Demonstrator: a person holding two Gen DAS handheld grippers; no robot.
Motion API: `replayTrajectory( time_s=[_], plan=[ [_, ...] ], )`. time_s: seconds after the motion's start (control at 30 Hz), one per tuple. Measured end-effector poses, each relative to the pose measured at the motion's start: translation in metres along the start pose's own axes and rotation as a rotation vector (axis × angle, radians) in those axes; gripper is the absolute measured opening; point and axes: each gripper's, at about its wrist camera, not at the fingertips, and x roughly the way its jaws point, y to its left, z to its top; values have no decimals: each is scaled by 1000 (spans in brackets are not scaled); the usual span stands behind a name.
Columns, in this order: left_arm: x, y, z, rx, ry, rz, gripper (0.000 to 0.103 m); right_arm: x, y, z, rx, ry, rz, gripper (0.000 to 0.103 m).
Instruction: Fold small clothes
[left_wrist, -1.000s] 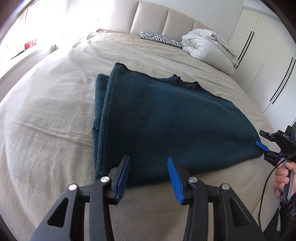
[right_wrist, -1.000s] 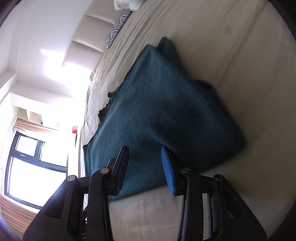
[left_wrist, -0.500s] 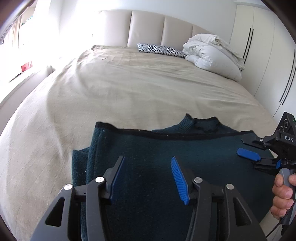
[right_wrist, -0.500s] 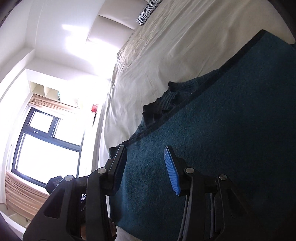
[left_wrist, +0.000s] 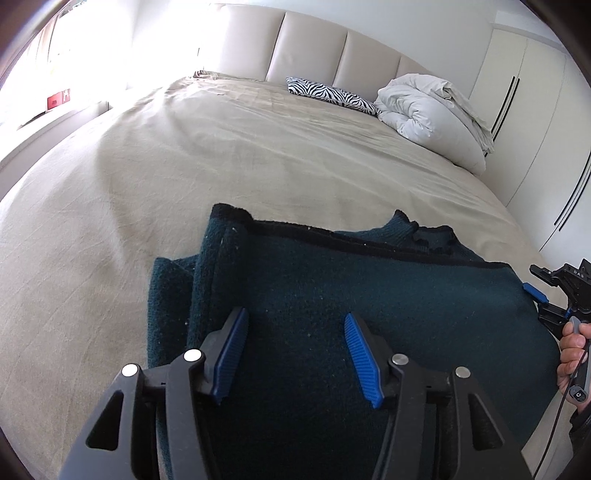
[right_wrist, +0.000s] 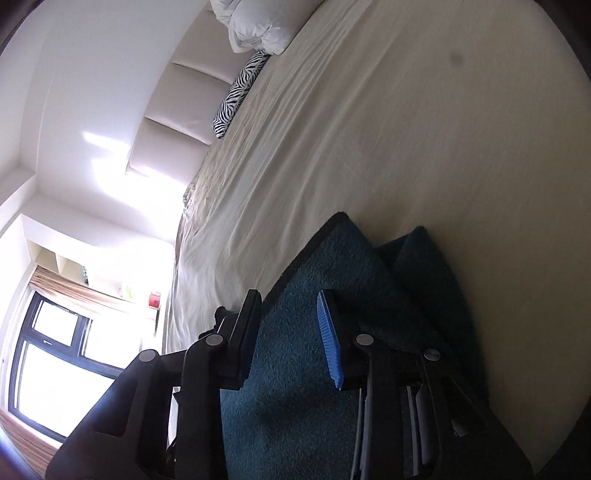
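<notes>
A dark teal fleece garment with a black-trimmed edge lies folded near the foot of a beige-sheeted bed. A second ago it lay longer; its near half is now doubled over. The left gripper and right gripper hover over it, jaws spread, gripping nothing. This fold looks complete.

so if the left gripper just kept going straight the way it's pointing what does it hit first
Most likely the dark teal garment: the left gripper is open and the fabric fills the gap between its fingers. Beyond the garment's black-trimmed far edge lies only the beige bed sheet. Its height above the cloth is unclear.
</notes>
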Motion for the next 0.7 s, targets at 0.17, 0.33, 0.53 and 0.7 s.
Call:
replayTrajectory(
  time_s=[0.17, 0.33, 0.53, 0.7],
  plan=[
    [0, -3, -2, 13, -4, 11, 58, -4, 50, -63, -143, 161, 118, 34],
    [0, -3, -2, 7, -6, 1, 58, 29, 81, -151, -234, 387, 152, 34],
    [0, 2, -2, -3, -10, -16, 58, 17, 33, -149, -133, 332, 168, 35],
    [-1, 5, -4, -10, -18, -26, 58, -32, -7, -110, -51, 148, 86, 35]
  ],
)
